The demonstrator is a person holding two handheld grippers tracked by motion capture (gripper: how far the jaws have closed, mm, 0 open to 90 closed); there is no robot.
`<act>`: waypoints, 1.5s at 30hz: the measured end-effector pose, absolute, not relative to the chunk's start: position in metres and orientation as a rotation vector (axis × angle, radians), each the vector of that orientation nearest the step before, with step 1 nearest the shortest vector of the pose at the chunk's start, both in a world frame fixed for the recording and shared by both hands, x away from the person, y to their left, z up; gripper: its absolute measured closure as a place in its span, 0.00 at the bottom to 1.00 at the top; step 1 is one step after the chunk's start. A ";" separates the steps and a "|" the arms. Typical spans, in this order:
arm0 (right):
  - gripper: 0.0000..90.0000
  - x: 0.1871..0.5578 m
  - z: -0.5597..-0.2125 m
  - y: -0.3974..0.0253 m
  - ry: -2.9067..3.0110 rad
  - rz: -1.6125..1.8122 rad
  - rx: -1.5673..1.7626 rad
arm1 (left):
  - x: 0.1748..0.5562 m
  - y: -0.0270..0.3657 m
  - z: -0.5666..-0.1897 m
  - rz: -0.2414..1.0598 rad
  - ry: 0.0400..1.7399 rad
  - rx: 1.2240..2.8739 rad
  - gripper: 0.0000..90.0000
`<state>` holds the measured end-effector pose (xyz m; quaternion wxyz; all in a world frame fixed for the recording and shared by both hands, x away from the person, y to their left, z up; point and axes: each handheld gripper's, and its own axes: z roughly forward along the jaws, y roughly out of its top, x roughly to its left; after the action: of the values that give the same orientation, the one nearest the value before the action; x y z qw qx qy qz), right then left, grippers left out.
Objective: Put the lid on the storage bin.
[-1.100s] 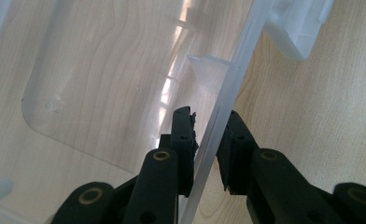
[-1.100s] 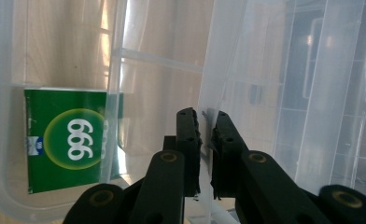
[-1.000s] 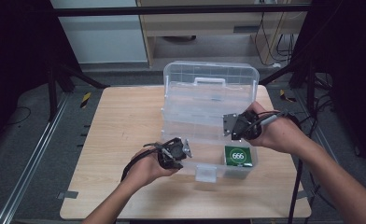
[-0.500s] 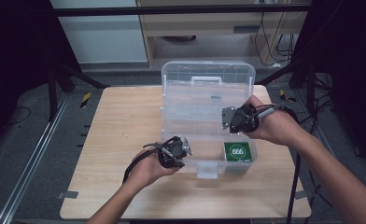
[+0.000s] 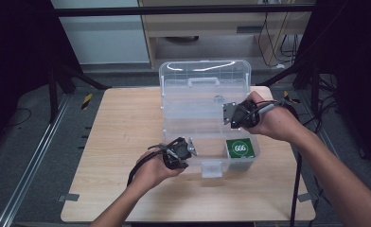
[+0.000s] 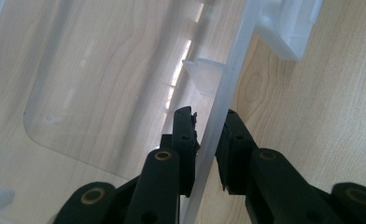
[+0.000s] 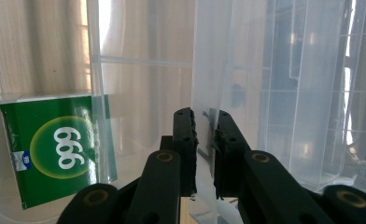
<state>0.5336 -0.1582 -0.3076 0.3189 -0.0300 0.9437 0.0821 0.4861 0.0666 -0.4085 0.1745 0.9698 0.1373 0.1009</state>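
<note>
Clear plastic box at counter centre, lid up at 12 o'clock. Left hand-held gripper clenched on the front wall near 7 o'clock. Right hand-held gripper clamped on a thin clear inner panel at 3 o'clock; panel's edges hard to trace. Green packet inside, partly blurred behind a divider.

A light wooden table stands on grey floor, a wooden cabinet behind it.
</note>
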 end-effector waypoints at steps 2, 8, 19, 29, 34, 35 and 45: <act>0.91 0.530 -0.308 -0.159 2.478 0.220 -0.080 | 0.483 0.066 -0.410 0.259 0.452 2.730 0.87; 0.91 0.521 -0.311 -0.164 2.473 0.261 -0.077 | 0.485 0.067 -0.409 0.276 0.385 2.744 0.87; 0.91 0.507 -0.316 -0.168 2.473 0.276 -0.071 | 0.484 0.068 -0.409 0.293 0.380 2.741 0.86; 0.90 0.499 -0.320 -0.172 2.506 0.281 -0.065 | 0.481 0.067 -0.409 0.287 0.373 2.744 0.87; 0.90 0.498 -0.320 -0.171 2.516 0.272 -0.070 | 0.482 0.068 -0.409 0.282 0.373 2.733 0.87; 0.91 0.497 -0.321 -0.170 2.519 0.273 -0.070 | 0.482 0.068 -0.409 0.282 0.373 2.733 0.87; 0.90 0.492 -0.324 -0.172 2.531 0.285 -0.069 | 0.483 0.069 -0.409 0.286 0.363 2.731 0.86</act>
<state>0.4916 -0.1725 -0.3244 0.2926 -0.0259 0.9499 0.1070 0.4834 0.0692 -0.4094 0.1851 0.9690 0.1288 0.1015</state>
